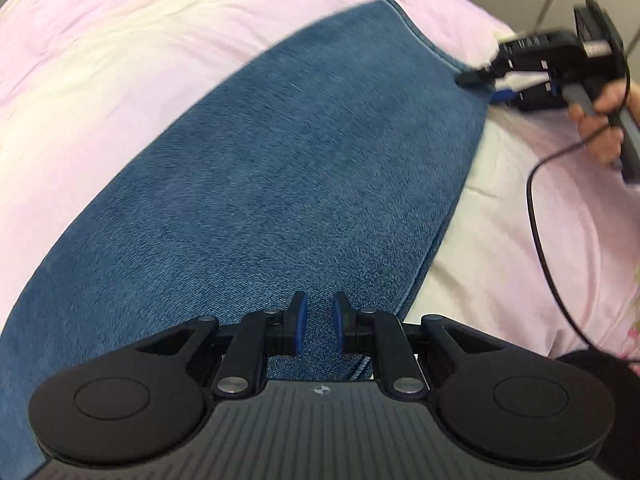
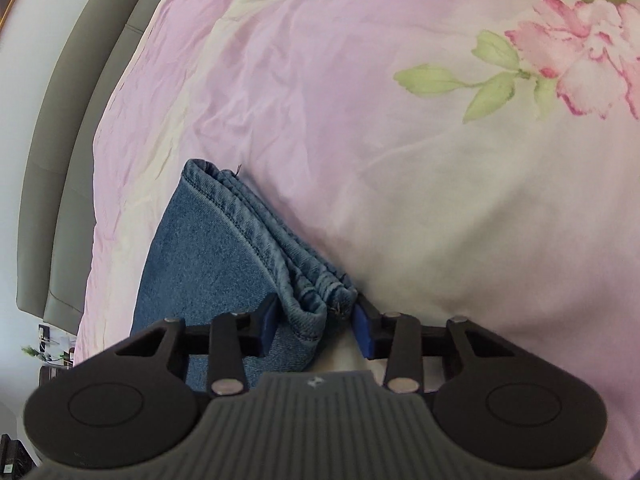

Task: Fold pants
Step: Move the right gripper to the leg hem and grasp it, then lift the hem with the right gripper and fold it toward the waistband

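A pink bedsheet [image 2: 312,92] with a printed flower [image 2: 592,52] at the far right covers the bed, and a grey headboard [image 2: 52,168] runs along its left side in the right wrist view. On the sheet lie the blue denim pants [image 1: 256,184], spread flat as a long band from the near left to the far right in the left wrist view. The right gripper [image 2: 316,326] stands at the hem end of the pants (stacked, stitched leg hems), its blue pads either side of the bunched hem corner with a small gap on each side, so it is open around the cloth. The left gripper [image 1: 318,330] hovers over the denim, jaws narrow but apart, gripping nothing. A person's hand [image 1: 600,120] holds the right gripper's handle, a black cable [image 1: 540,216] trailing near it.
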The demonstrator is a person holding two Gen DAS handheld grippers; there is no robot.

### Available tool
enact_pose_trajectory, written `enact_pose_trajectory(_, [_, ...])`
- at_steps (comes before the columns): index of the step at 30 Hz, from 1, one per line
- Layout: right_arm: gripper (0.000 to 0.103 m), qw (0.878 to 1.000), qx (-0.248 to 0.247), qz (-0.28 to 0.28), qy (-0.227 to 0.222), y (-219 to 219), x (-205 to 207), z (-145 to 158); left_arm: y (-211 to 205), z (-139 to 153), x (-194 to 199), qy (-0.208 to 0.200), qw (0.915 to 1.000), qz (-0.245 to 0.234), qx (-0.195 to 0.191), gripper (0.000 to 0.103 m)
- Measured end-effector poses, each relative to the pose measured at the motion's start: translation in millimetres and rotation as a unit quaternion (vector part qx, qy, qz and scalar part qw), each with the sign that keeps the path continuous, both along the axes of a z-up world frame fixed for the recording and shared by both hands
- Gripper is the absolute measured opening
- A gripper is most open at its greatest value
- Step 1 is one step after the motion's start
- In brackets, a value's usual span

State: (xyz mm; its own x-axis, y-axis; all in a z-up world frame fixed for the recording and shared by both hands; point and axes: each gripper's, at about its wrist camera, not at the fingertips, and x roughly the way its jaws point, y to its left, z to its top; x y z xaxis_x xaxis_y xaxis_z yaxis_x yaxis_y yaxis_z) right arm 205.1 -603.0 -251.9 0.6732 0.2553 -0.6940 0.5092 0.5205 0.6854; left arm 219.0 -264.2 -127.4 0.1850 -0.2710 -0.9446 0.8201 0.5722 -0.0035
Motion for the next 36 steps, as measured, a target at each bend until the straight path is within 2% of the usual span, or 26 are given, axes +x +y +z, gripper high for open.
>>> enact_pose_trajectory(4, [0.026,1.000,-0.016,0.001,-0.012,5,0,7,-9,-7,-3,0.000,0.9995,-0.027,0.018,0.015])
enact_pose_trajectory(7, [0.024,0.999,-0.031,0.009,-0.029,4,-7,23,-11,-12,-5,0.004,0.9992,-0.032,0.023,0.014])
enact_pose_trajectory(13, [0.021,0.994,-0.065,0.043,-0.076,18,-12,83,-22,-25,-20,-0.024,0.9974,-0.052,0.043,0.013])
enact_pose_trajectory(16, [0.021,0.989,-0.087,0.071,-0.100,38,-10,121,-20,-27,-28,-0.039,0.9976,-0.044,0.036,0.013])
enact_pose_trajectory(20, [0.021,0.979,-0.123,0.107,-0.125,70,-2,169,-5,-16,-44,-0.065,0.9977,-0.017,-0.003,0.012])
enact_pose_trajectory(23, [0.021,0.970,-0.157,0.129,-0.137,92,-6,205,14,0,-53,-0.050,0.9961,0.012,-0.072,0.009])
enact_pose_trajectory(25, [0.021,0.965,-0.169,0.144,-0.141,109,-3,222,21,-4,-60,-0.049,0.9948,0.028,-0.085,0.008])
enact_pose_trajectory(27, [0.021,0.960,-0.178,0.161,-0.143,129,-1,235,28,-12,-62,-0.029,0.9926,0.051,-0.107,0.005])
enact_pose_trajectory(28, [0.021,0.956,-0.186,0.172,-0.145,143,-2,241,32,-14,-64,-0.015,0.9914,0.056,-0.117,0.011])
enact_pose_trajectory(30, [0.021,0.948,-0.205,0.190,-0.152,169,1,253,41,-9,-69,-0.007,0.9895,0.061,-0.131,0.012])
enact_pose_trajectory(33, [0.021,0.935,-0.221,0.224,-0.162,209,7,268,68,6,-82,-0.018,0.9870,0.063,-0.147,0.012])
enact_pose_trajectory(36, [0.021,0.927,-0.220,0.253,-0.170,250,12,274,117,29,-84,-0.019,0.9815,0.096,-0.164,0.012])
